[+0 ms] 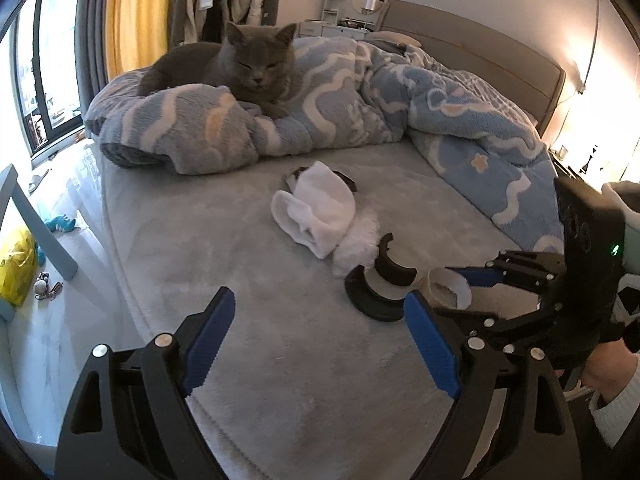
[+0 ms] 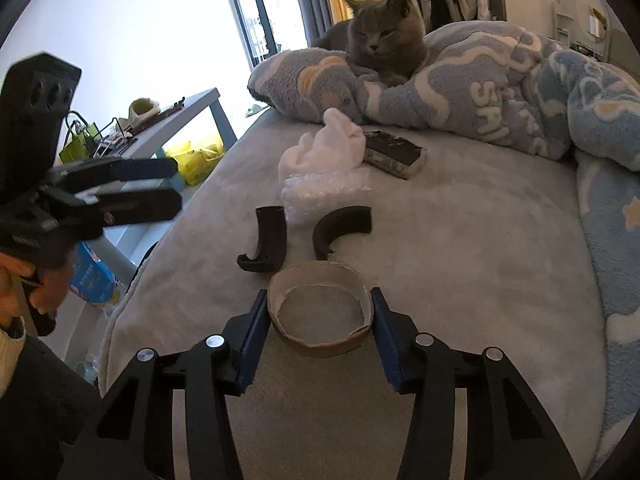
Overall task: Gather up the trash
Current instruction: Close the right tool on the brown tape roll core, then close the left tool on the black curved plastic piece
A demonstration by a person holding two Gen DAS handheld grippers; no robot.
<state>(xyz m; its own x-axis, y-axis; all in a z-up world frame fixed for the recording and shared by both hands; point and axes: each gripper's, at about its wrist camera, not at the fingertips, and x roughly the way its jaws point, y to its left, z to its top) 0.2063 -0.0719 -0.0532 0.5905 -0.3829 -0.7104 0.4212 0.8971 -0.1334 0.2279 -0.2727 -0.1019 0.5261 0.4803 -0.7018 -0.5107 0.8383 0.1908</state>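
Grey plush covered the bed (image 2: 460, 264) on which everything lay. A blue-and-white fleece blanket (image 2: 500, 92) was heaped along its far side, and a grey cat (image 2: 384, 36) rested on the heap. Nearer me lay a white sock (image 2: 332, 148), with a dark flat packet (image 2: 394, 153) touching its right side and a crumpled sheet of bubble wrap (image 2: 320, 192) just in front. Two curved black plastic pieces (image 2: 304, 236) sat between the wrap and a brown cardboard ring (image 2: 320, 312).

My right claw (image 2: 318, 334) pointed down at the bed with the ring lying flat between its blue pads (image 2: 252, 340). Both pads stood against the ring's outer wall; whether they pressed it I could not tell.

My left claw (image 1: 320, 340) hung wide apart over bare plush, holding nothing, with the black pieces just beyond its right finger.
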